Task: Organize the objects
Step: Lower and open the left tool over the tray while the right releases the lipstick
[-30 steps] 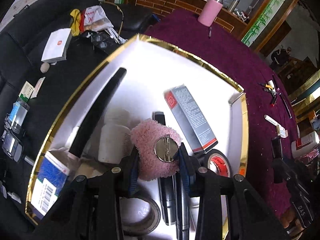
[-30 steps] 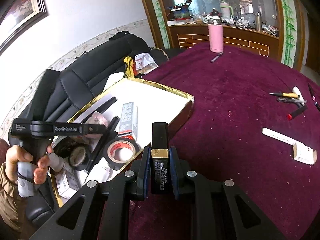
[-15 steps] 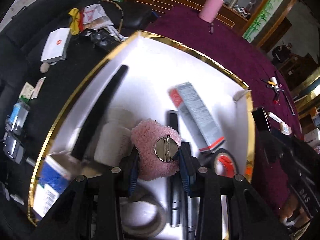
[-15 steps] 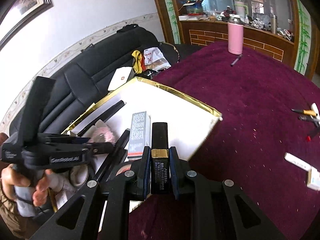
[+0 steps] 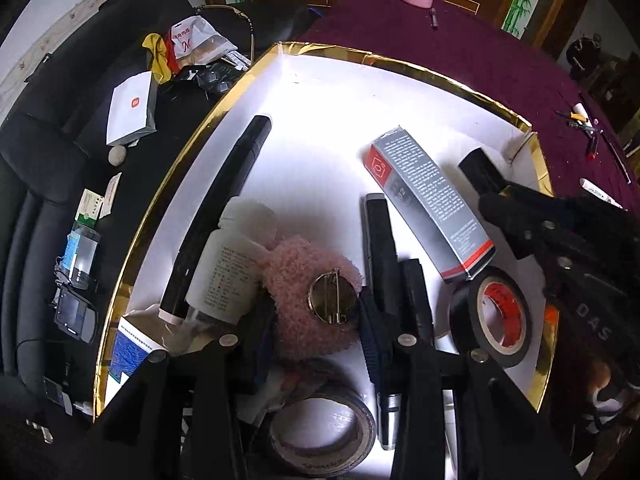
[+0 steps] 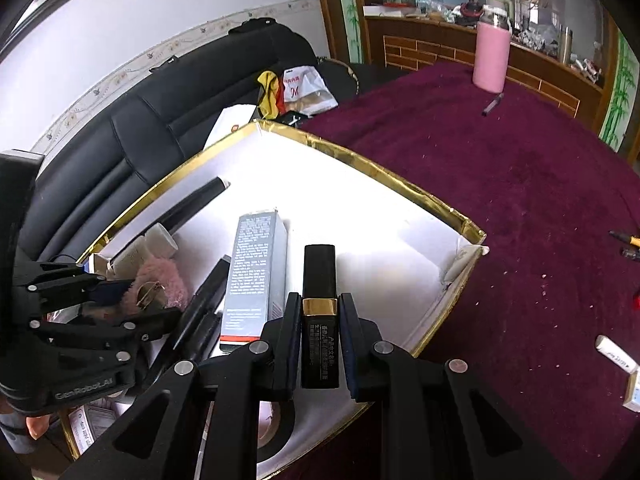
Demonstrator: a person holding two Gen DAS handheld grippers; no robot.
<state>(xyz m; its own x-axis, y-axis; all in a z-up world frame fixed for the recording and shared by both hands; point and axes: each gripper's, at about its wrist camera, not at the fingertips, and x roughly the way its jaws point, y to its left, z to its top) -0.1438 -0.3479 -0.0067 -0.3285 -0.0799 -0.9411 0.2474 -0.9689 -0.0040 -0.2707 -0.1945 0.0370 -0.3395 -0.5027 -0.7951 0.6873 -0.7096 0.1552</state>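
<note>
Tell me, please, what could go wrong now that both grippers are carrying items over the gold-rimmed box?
1. The right gripper holds the black tube beside the grey carton; lowering it there could knock the carton.
2. The left gripper pinches the pink fluffy brooch above the white bottle and pens; dropped there, it may land on top of them.
3. The two grippers sit close and could bump.

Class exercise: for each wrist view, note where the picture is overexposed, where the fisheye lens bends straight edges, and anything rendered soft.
Left wrist view: the white floor of the gold-rimmed box is blown out at its middle; its straight rim bows into an arc; the white bottle looks soft. Right wrist view: exposure is more even, the box floor is still bright, the wall border curves, and the black tube in the right gripper is sharp.
</note>
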